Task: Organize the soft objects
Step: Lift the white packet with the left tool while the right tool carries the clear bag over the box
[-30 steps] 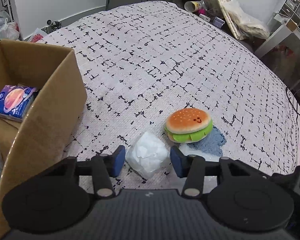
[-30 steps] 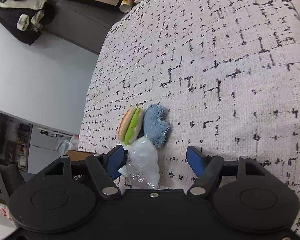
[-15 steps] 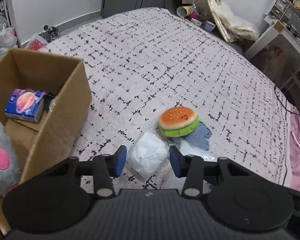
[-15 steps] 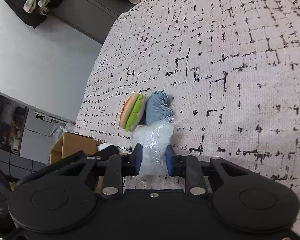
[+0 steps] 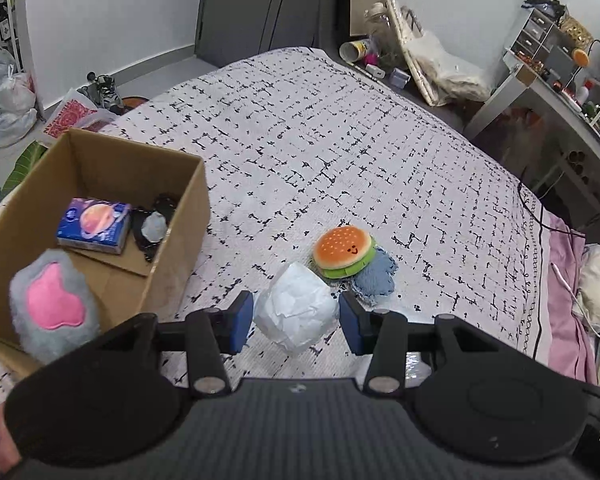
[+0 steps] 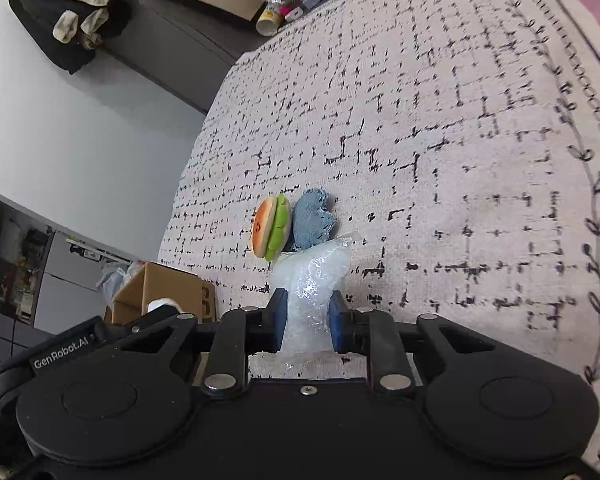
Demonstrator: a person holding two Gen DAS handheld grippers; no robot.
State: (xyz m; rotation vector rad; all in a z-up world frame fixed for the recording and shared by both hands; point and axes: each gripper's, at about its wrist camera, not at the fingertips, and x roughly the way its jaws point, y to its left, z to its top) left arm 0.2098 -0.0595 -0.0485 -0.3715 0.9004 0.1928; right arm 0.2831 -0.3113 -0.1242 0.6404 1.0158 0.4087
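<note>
My left gripper is shut on a crumpled white paper wad and holds it above the bed. My right gripper is shut on a clear bubble-wrap bag. A plush burger lies on the bedspread on a blue denim scrap; both also show in the right wrist view, the burger and the scrap. An open cardboard box stands at the left, holding a grey and pink plush paw, a blue tissue pack and a dark item.
The bed has a white black-patterned cover. Bags and shoes lie on the floor at the far left. A desk with drawers and clutter stands at the right. A pink sheet lies at the right edge.
The right gripper has closed on the bubble-wrap bag and lifted it. The left gripper has risen with the white wad, so more of the box's inside shows.
</note>
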